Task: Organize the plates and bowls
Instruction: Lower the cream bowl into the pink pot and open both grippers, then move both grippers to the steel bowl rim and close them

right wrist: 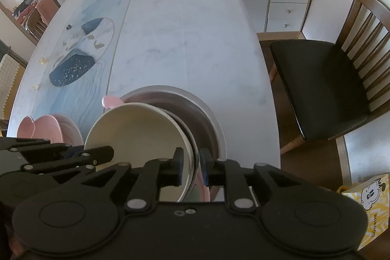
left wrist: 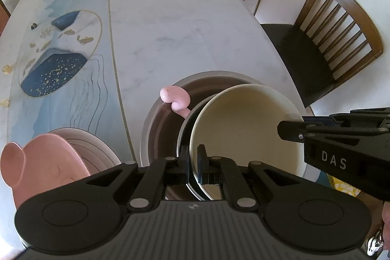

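Grippers tilt steeply downward: left hand-held gripper [left wrist: 192, 157] pinches the cream bowl [left wrist: 243, 128] rim, right hand-held gripper [right wrist: 192, 163] straddles it loosely.

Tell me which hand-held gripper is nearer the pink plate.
Left. The left hand-held gripper is clamped on the bowl's rim, on the side next to the pink plate. The right hand-held gripper straddles the bowl's opposite rim, farther from the plate.

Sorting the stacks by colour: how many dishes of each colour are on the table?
Cream: 1, the cream bowl
Metal: 2, the large steel bowl and the darker bowl nested in it
Pink: 1, the pink dish
Pale: 1, the ribbed plate under it
Total: 5
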The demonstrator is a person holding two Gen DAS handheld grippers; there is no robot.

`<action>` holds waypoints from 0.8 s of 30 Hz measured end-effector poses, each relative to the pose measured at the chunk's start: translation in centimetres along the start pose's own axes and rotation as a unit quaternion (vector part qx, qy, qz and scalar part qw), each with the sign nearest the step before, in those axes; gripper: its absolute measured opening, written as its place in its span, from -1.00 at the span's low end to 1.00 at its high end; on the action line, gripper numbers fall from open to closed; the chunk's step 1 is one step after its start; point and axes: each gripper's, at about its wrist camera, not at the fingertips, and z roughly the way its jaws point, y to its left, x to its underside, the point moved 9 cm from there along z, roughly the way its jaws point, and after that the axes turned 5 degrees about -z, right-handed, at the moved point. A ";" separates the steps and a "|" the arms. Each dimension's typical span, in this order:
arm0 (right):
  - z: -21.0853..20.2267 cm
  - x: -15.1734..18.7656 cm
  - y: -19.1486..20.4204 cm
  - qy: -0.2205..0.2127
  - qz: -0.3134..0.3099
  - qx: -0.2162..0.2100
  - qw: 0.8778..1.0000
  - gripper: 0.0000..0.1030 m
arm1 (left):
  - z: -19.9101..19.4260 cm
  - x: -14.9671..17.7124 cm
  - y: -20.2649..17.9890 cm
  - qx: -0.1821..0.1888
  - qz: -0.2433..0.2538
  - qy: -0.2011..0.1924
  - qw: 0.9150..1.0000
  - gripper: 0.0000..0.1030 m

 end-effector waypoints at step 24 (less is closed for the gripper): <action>-0.6 0.0 0.2 0.000 -0.001 -0.007 1.000 -0.51 | -2.7 -1.3 0.2 0.050 0.014 -0.010 0.999 0.14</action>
